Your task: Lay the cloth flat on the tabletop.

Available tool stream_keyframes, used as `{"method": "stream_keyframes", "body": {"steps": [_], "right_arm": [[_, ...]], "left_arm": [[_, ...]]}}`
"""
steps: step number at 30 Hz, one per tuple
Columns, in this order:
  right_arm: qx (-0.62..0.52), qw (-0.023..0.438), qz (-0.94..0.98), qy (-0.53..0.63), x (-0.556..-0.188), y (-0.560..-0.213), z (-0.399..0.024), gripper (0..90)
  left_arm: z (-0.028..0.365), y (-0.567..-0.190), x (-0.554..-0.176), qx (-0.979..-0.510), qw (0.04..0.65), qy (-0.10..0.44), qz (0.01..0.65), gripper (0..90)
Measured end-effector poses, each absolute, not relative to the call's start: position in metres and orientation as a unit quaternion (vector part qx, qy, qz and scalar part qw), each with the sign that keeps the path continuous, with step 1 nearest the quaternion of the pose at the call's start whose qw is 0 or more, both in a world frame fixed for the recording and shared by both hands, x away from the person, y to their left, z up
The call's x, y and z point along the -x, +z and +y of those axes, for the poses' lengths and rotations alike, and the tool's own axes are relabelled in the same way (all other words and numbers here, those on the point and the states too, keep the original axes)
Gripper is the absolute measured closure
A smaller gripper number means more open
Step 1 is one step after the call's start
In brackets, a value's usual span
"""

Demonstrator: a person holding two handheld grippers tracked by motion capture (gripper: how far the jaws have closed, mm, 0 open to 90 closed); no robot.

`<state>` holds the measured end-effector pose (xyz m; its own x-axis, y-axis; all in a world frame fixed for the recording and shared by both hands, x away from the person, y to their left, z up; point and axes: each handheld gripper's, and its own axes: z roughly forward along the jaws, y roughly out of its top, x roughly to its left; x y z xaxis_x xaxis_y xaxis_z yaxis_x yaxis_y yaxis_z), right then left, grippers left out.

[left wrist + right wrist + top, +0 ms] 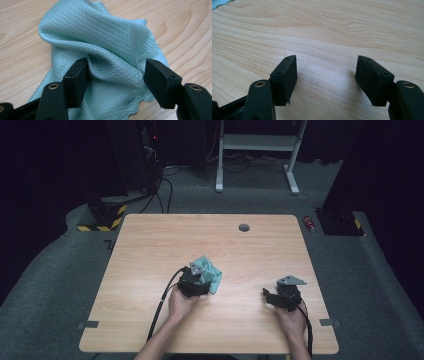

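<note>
Cloth [100, 50] sits crumpled mid-table, a ridge between your left gripper [113, 75] jaws, which are spread, not pinching. Drop lower and close on 1 fold near the hem. Right gripper [325, 77] is spread over bare table [337, 32]; keep it clear.

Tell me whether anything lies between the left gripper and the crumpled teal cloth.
Nothing visible does. The left gripper is right at the teal cloth; its open jaws straddle a raised fold, with bare table around the cloth. The right gripper sits apart, open over bare wood.
</note>
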<state>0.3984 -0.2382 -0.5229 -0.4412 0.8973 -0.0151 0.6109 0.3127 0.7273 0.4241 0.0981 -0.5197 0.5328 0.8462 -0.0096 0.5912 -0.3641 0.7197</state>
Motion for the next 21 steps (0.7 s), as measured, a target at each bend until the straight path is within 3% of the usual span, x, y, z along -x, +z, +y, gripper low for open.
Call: {"method": "stream_keyframes", "body": {"steps": [8, 13, 21], "right_arm": [[-0.483, 0.215, 0.781, 0.333, -0.398, -0.523, -0.238, 33.9], [-0.483, 0.215, 0.781, 0.333, -0.398, -0.523, -0.238, 34.0], [-0.452, 0.206, 0.796, 0.345, -0.398, -0.522, -0.226, 58.3]], "left_arm": [[0.076, -0.517, -0.428, -0.816, 0.352, 0.171, 0.425, 35.8], [0.081, -0.508, -0.422, -0.812, 0.368, 0.181, 0.415, 36.5], [0.097, -0.514, -0.414, -0.808, 0.372, 0.184, 0.418, 39.3]]}}
